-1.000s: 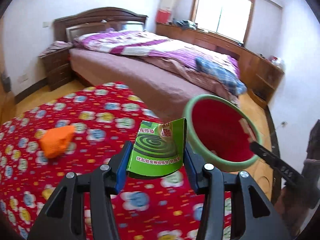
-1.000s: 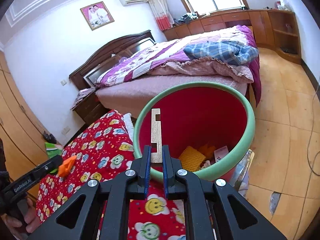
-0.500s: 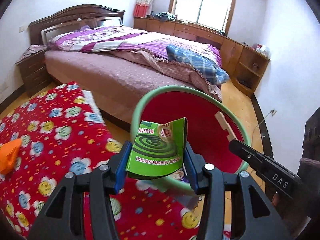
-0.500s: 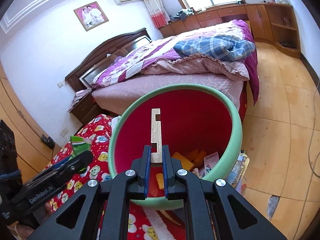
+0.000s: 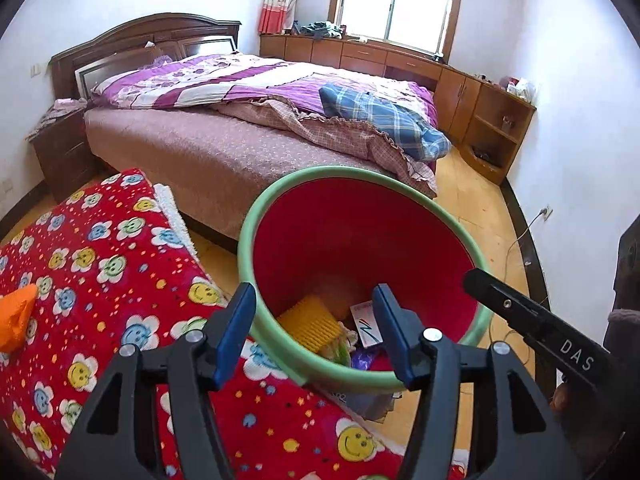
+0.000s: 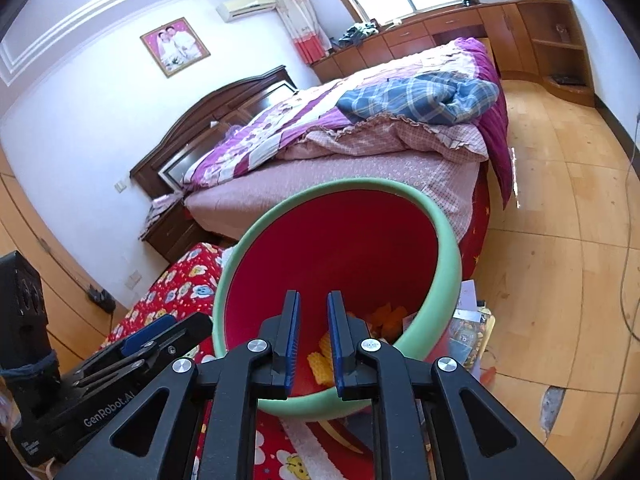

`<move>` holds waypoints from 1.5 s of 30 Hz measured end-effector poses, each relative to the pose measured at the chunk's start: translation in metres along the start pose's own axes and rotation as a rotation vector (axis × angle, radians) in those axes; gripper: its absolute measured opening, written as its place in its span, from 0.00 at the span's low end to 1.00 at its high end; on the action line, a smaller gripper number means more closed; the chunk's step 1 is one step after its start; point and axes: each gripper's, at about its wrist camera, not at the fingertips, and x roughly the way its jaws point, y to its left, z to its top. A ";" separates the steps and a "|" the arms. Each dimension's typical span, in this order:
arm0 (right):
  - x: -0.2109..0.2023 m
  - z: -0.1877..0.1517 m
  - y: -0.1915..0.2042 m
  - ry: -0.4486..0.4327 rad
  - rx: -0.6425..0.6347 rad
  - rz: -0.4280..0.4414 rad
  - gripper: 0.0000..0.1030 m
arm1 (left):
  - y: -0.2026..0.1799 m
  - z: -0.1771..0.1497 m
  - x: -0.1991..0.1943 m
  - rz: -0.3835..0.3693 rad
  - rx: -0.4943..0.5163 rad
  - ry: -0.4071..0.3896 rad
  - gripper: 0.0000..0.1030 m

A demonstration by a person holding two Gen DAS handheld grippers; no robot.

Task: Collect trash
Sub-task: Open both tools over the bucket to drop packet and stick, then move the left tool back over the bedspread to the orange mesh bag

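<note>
Red inside, pale green at the rim: the trash bin stands on the wooden floor between the bed and the red smiley-flower blanket

Left wrist view: left gripper hangs over the near rim of the bin, jaws opening, nothing between the blue pads; through the gap the bin's bottom shows a yellow ridged piece, a white card with red and blue marks and other scraps too jumbled to name; an orange crumpled piece lies on the blanket at the far left edge, well apart from the bin; right gripper's black finger reaches in from the right, just beside the bin's rim, lettering "DAS" on it; a blue plaid cloth sits on the bed's purple quilt

Right wrist view: right gripper points down into the bin's mouth, jaws opening with a narrow gap, nothing between the pads; below them yellow and orange scraps lie in the bin; left gripper enters at lower left, by the bin's rim over the blanket, its jaw state not readable from this side; papers lie on the floor against the bin's right side; bed behind, framed picture on the wall
</note>
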 end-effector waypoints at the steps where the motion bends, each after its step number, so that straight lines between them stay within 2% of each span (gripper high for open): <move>1: -0.002 -0.001 0.001 -0.001 0.001 0.001 0.15 | 0.003 0.000 -0.003 -0.001 -0.005 0.003 0.59; 6: -0.014 0.001 0.011 -0.010 -0.001 0.008 0.18 | 0.021 -0.003 -0.023 0.020 -0.024 -0.001 0.59; 8: -0.017 0.001 0.017 -0.009 -0.008 0.019 0.23 | 0.031 -0.003 -0.034 0.043 -0.040 -0.011 0.59; 14: -0.024 -0.011 0.045 0.010 -0.064 0.059 0.27 | 0.063 -0.010 -0.056 0.103 -0.097 -0.013 0.59; 19: -0.020 -0.022 0.063 0.032 -0.081 0.088 0.28 | 0.095 -0.018 -0.070 0.141 -0.151 0.000 0.59; 31: -0.007 -0.043 0.094 0.081 -0.108 0.116 0.28 | 0.174 -0.027 -0.097 0.299 -0.209 -0.018 0.59; 40: 0.013 -0.058 0.106 0.126 -0.123 0.105 0.29 | 0.243 -0.030 -0.092 0.413 -0.278 0.003 0.59; 45: 0.024 -0.064 0.113 0.141 -0.133 0.100 0.29 | 0.273 -0.035 -0.075 0.441 -0.312 0.027 0.59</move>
